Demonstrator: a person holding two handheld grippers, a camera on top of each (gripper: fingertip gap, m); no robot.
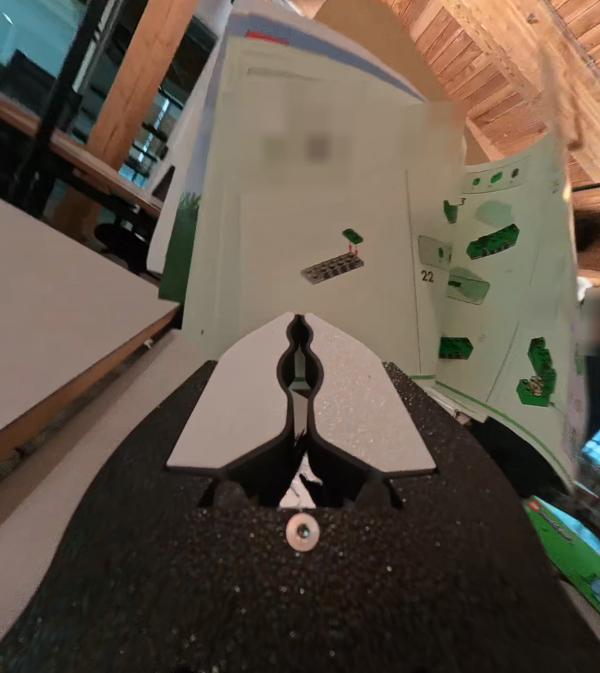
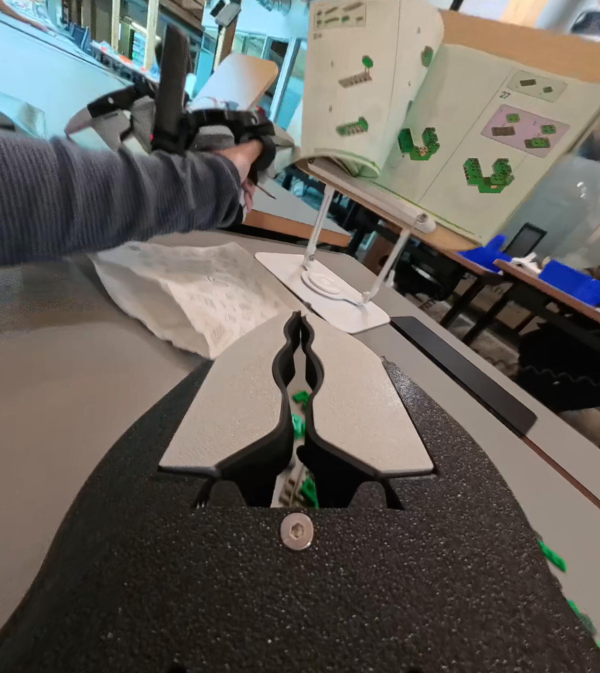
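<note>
Paper page (image 1: 291, 218) of the booklet (image 2: 473, 127), on a stand (image 2: 327, 291) near the table's (image 2: 36, 400) far edge, is pinched by the left gripper (image 1: 300, 317); tearing or dragging is risked. The right gripper (image 2: 300, 320) is closed empty above green bricks (image 2: 298, 424).

Bare worktop (image 2: 54, 382) is seen toward its left edge. Forward passage is blocked by a crumpled paper bag (image 2: 189, 291) and the stand (image 2: 327, 287) with its open booklet (image 2: 418, 109).
</note>
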